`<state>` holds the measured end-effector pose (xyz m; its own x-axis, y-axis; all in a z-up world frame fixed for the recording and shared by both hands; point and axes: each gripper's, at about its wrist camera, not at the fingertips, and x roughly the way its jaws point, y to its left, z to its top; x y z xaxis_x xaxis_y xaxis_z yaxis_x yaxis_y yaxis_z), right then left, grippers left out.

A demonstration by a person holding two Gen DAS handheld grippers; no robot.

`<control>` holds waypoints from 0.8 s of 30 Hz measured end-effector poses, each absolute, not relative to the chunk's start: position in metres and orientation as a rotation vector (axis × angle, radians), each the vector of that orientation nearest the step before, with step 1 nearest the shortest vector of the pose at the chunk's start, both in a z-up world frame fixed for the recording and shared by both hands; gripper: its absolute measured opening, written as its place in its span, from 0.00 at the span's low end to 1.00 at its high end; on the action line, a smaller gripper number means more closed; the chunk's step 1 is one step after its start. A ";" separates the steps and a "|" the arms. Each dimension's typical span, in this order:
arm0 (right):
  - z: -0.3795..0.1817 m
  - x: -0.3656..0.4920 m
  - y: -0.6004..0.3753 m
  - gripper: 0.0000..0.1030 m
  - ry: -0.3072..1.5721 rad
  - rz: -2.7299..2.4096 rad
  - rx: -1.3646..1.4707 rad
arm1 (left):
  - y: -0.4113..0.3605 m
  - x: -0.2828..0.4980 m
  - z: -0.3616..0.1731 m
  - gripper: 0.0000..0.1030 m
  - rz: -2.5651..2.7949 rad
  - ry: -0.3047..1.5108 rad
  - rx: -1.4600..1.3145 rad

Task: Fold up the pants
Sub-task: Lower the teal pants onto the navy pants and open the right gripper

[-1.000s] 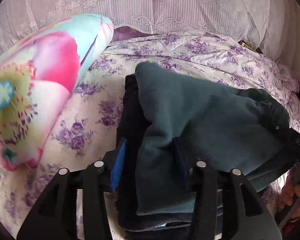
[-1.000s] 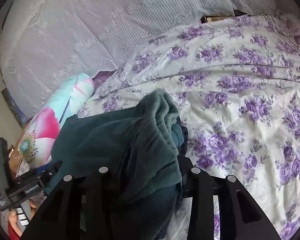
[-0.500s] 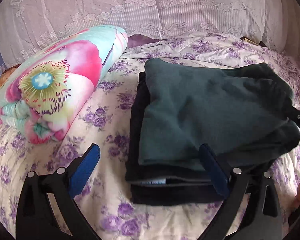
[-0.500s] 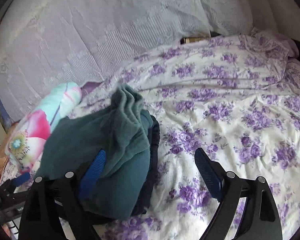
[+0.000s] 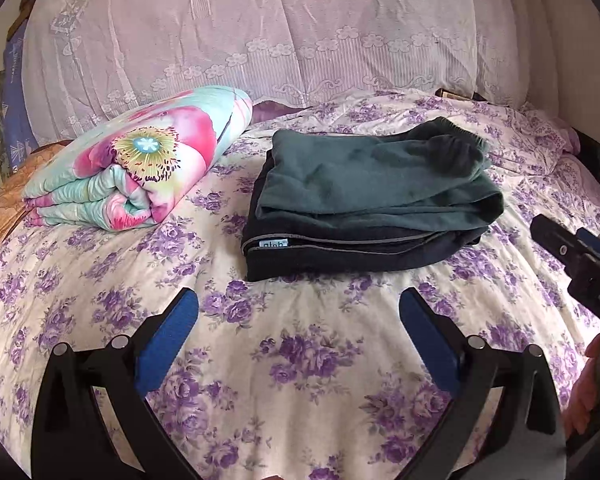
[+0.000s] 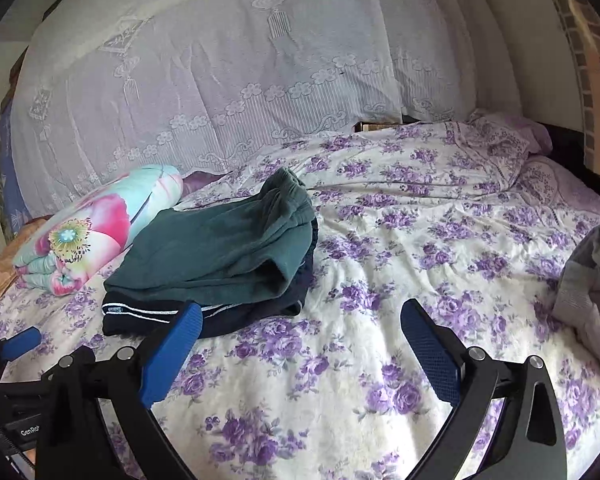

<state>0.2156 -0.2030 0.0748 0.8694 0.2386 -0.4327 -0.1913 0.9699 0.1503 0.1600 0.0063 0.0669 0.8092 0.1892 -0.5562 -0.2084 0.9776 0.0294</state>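
The green pants (image 5: 374, 176) lie folded on top of a folded dark garment (image 5: 340, 250), the pile sitting on the flowered bedsheet (image 5: 300, 360) toward the far left of the bed, just right of a rolled floral quilt (image 5: 132, 160). The dark garment shows only along its near and left edges; the rest is covered, and its small label is too blurred to read. The left gripper (image 5: 298, 320) has just been opening and stands wide, nothing between its blue pads (image 5: 166, 340), well short of the pile's near edge. The right gripper (image 6: 300, 328) has likewise just spread fully and is empty; its left pad (image 6: 172, 354) overlaps the pile's near corner in the picture, but contact cannot be judged. In the left view the right gripper's black body is cut off at the right edge, with part of a hand (image 5: 584, 392) below it. A grey garment (image 6: 588, 280) at the right is cropped by the frame. A lace curtain (image 6: 220, 80) hides the far wall. Bare sheet spreads between both grippers and rightward across the bed.
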 end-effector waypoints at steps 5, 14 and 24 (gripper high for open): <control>0.067 0.227 -0.195 0.97 0.540 0.268 0.091 | -0.002 0.163 0.066 0.95 0.268 0.601 0.012; 0.062 0.233 -0.186 0.97 0.580 0.307 0.075 | 0.002 0.170 0.063 0.95 0.278 0.615 0.002; 0.063 0.233 -0.185 0.97 0.578 0.309 0.071 | 0.002 0.170 0.063 0.95 0.281 0.617 -0.004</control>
